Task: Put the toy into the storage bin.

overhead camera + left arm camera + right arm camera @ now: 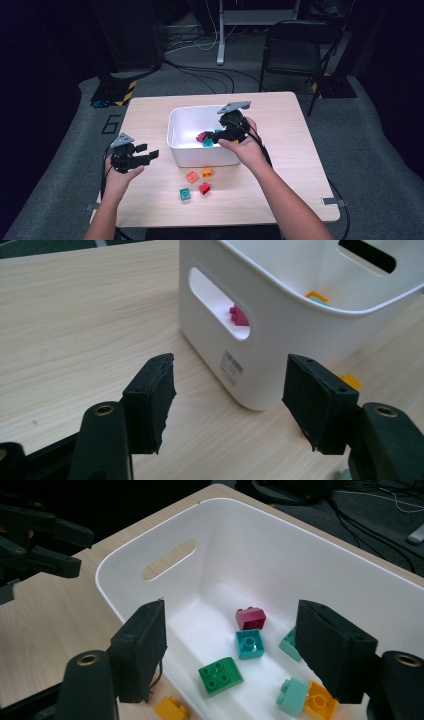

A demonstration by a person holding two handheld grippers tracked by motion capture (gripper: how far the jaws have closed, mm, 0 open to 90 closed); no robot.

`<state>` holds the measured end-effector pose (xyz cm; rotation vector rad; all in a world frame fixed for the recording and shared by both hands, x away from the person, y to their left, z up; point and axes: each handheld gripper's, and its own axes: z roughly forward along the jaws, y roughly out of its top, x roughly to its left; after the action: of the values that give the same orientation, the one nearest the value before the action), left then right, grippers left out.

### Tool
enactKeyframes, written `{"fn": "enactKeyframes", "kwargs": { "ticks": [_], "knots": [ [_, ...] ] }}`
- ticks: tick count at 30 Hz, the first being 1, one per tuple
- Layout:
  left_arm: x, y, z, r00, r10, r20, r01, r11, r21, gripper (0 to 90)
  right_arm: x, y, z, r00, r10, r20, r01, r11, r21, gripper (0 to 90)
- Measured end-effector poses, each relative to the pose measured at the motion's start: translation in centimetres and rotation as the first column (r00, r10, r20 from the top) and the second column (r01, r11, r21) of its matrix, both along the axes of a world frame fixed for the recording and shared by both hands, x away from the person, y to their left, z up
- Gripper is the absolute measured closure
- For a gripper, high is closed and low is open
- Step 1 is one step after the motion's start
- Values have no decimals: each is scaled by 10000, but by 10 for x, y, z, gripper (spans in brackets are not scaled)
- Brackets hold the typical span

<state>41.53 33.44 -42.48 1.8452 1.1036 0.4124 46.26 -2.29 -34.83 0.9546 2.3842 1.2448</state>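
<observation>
White plastic bin (pixel 200 150) with handle slots sits near the middle of the light wooden table (pixel 280 195), and it holds several toy building bricks. The right gripper (pixel 216 137) hangs over the bin's right part, jaws spread wide with nothing between them. In the right gripper view, a green two-by-two plastic brick (pixel 220 675) lies on the bin floor just below and between the jaws, with a teal brick (pixel 249 643) and a dark red brick (pixel 250 618) beyond it, and a pale mint brick (pixel 292 696) touching an orange brick (pixel 320 700) toward the right jaw.

The left gripper (pixel 150 151) hovers over the table off the bin's left wall, toward the table's left edge, likewise fully released and touching nothing; in the left gripper view, its jaws frame the bin's near corner, apart from it.

Four loose bricks lie on the table between the bin and the near edge: an orange-red one (pixel 192 176), a small orange one (pixel 206 172), a red one (pixel 204 188) and a green one (pixel 185 194).
</observation>
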Motion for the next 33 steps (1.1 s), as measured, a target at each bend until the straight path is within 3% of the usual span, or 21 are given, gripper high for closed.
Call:
{"fn": "enactKeyframes", "kwargs": {
  "ticks": [2,7,10,14,19,26,30,33],
  "knots": [
    [-1,-1,1,10000,-23,92,22,9999,122,377,-6,-4,0,10000,6,49,-6,10000,42,278],
    [-1,-2,1,10000,-58,-24,59,9999,130,382,-21,-8,-3,9987,398,-325,-399,9992,-24,244],
    [-1,-4,-2,9999,-72,-85,73,9999,134,380,-29,-11,-6,9993,194,-332,-190,9998,113,207],
    [-1,-9,-3,9998,-143,-130,145,9998,151,374,-37,-15,-12,9973,427,-596,-394,9977,559,197],
    [-1,-13,-5,9991,-385,-198,387,9992,119,361,-48,-19,-17,9986,330,-424,-316,9990,319,198],
    [0,-22,-6,9982,-547,-242,558,9972,493,384,-55,-31,-24,9974,501,-527,-477,9978,463,203],
    [-3,-29,-5,9953,-860,-456,880,9951,445,416,-57,-39,-24,9979,374,-524,-355,9987,370,206],
    [-6,-32,-3,9925,-1164,-378,1180,9921,416,411,-58,-44,-24,9987,272,-423,-254,9988,422,212]
  ]
}}
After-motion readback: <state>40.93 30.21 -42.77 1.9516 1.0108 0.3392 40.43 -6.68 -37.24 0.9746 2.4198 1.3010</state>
